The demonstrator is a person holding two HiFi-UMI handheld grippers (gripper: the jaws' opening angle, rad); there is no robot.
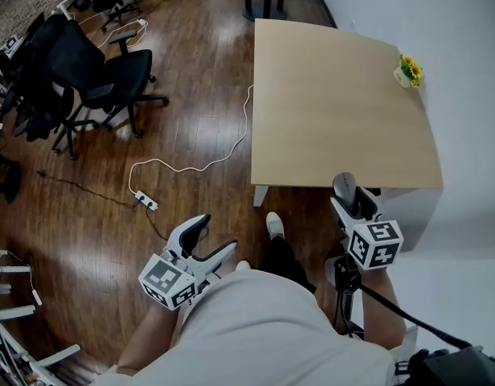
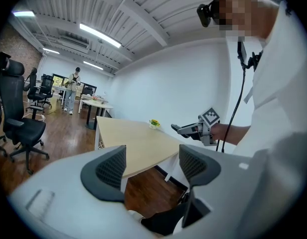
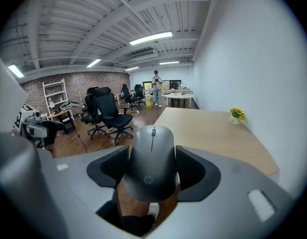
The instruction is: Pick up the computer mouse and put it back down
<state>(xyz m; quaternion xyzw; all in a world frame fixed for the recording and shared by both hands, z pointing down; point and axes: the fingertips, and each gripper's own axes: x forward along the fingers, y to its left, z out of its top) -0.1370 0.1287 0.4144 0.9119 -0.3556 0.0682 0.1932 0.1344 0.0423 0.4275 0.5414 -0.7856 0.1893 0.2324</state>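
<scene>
Our right gripper clamps the black computer mouse in the air, short of the table — we should carry it over the bare wood, lower it flat, then release. Our left gripper has its jaws apart, empty.

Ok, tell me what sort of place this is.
Most likely an open-plan office: black swivel chairs on a wood floor, a light wooden table, and a power strip lying on that floor. More desks stand at the far end.
</scene>
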